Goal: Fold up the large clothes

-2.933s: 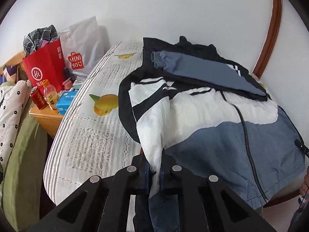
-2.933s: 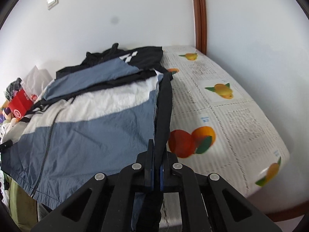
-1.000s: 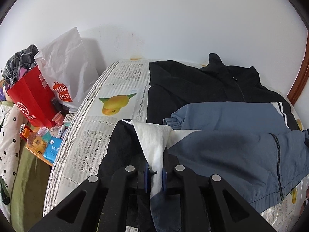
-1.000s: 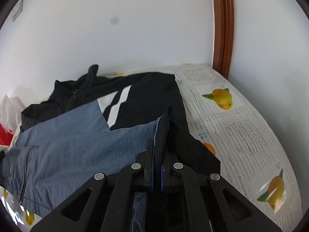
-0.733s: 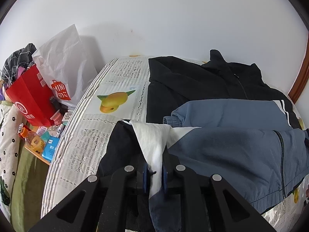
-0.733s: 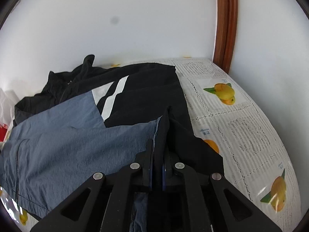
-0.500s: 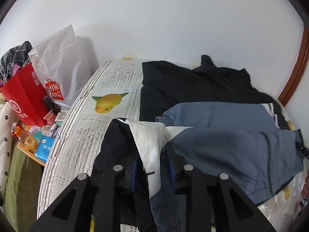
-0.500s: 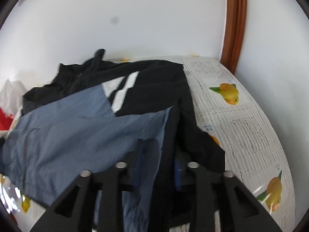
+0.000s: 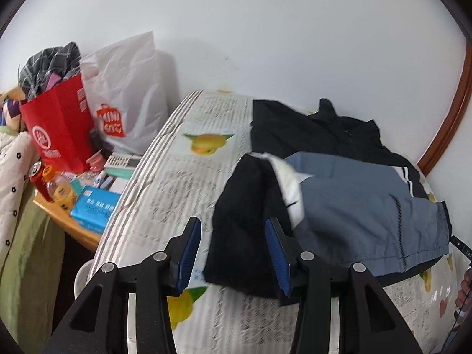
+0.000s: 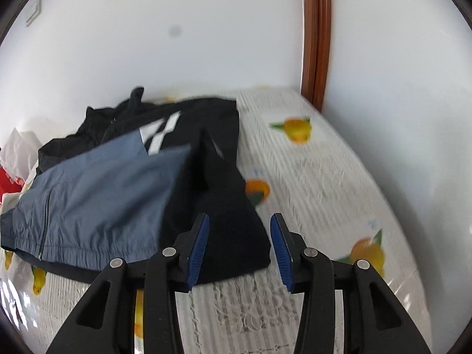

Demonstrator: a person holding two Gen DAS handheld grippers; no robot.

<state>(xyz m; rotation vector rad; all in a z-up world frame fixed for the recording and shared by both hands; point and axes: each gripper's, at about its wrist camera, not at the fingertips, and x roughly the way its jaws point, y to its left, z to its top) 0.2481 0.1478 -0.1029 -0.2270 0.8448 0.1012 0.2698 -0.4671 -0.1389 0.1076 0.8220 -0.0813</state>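
We see the counter point(image 9: 188, 177), under its fruit-print cloth, cut off below by both tools; its far right corner meets the wall by the wooden door frame point(image 10: 317, 44). On the counter the jacket point(image 9: 354, 203) lies folded, hem brought up over the black chest, its near edges blurred and the lower layers hidden. Bare cloth lies open right of the jacket up to the counter's edge. Left of the counter a red bag point(image 9: 59, 129) and a white bag point(image 9: 129, 88) crowd a side table. The left gripper point(image 9: 233, 255) and right gripper point(image 10: 240, 252) have just been opening: a second ago each pinched a jacket corner, and now their jaws stand apart, empty, drawn back from it.
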